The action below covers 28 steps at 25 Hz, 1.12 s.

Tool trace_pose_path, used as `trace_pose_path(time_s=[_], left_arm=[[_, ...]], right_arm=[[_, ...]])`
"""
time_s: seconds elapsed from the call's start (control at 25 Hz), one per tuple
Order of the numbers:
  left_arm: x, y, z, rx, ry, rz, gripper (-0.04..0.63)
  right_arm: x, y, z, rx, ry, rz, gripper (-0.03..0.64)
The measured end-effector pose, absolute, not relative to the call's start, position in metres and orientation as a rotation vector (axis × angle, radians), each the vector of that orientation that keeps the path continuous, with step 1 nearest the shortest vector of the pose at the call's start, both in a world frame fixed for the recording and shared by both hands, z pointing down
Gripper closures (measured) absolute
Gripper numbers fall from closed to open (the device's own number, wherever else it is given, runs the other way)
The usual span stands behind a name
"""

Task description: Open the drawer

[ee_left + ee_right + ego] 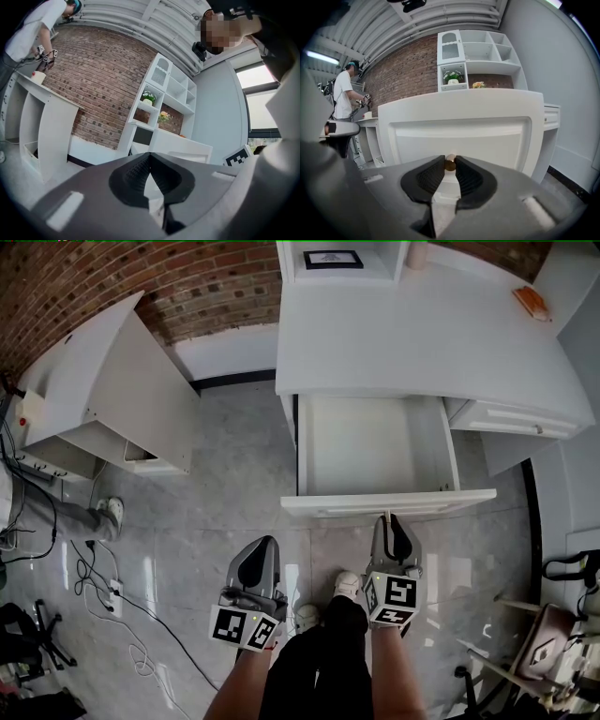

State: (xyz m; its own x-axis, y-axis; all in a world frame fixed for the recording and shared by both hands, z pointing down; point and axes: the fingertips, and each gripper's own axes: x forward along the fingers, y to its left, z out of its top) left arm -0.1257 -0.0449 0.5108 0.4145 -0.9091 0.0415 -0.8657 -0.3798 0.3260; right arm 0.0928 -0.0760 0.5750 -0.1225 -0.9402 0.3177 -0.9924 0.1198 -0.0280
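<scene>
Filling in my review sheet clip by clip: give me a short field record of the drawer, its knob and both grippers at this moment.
drawer: pulled well out from under the white desk; nothing visible inside
knob: small, brass-coloured, on the drawer front, between the right gripper's jaws
right gripper: jaws closed on the knob
left gripper: jaws together, nothing between them; left of the drawer, touching nothing
task state: drawer already open

The drawer (375,446) is showing smooth matt white paint, its knob (450,162) gleaming like brass. In front of the drawer the grey floor (234,484) is shining, glossy stone; behind it the brick wall (187,287) is looking rough.
</scene>
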Motion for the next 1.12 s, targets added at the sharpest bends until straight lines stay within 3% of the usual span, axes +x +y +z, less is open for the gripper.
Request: trace_pose_path(time_s=[1.12], left_arm=[[-0.144, -0.035, 0.504, 2.360, -1.566, -0.195, 0.594]], right_arm=[[0.091, -0.035, 0.578, 1.886, -2.136, 0.364, 0.546]])
